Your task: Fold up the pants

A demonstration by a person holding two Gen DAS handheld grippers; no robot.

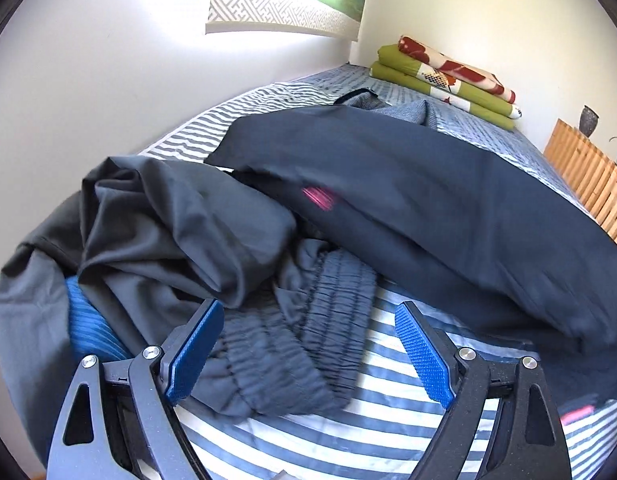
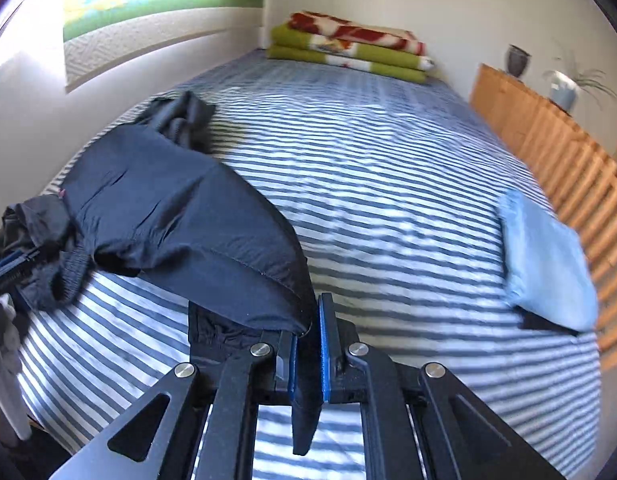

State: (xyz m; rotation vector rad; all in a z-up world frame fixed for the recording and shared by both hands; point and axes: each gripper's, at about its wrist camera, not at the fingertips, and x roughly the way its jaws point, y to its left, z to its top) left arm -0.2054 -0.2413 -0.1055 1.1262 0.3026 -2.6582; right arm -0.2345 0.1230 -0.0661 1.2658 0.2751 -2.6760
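Dark navy pants (image 2: 168,208) lie stretched across the striped bed (image 2: 388,184). My right gripper (image 2: 308,336) is shut on a fold of one pant leg, and the cloth hangs down between its blue pads and trails off to the left. In the left wrist view the same leg (image 1: 408,200) runs across to the right. The gathered elastic waistband (image 1: 308,312) lies between the wide-apart pads of my left gripper (image 1: 308,348), which is open. The left gripper (image 2: 12,264) also shows at the far left edge of the right wrist view.
A crumpled grey garment (image 1: 168,220) and a blue ribbed cloth (image 1: 84,320) lie to the left of the waistband. A folded light blue item (image 2: 548,264) sits by the wooden slatted rail (image 2: 548,152). Folded blankets (image 2: 348,48) are stacked at the far end of the bed.
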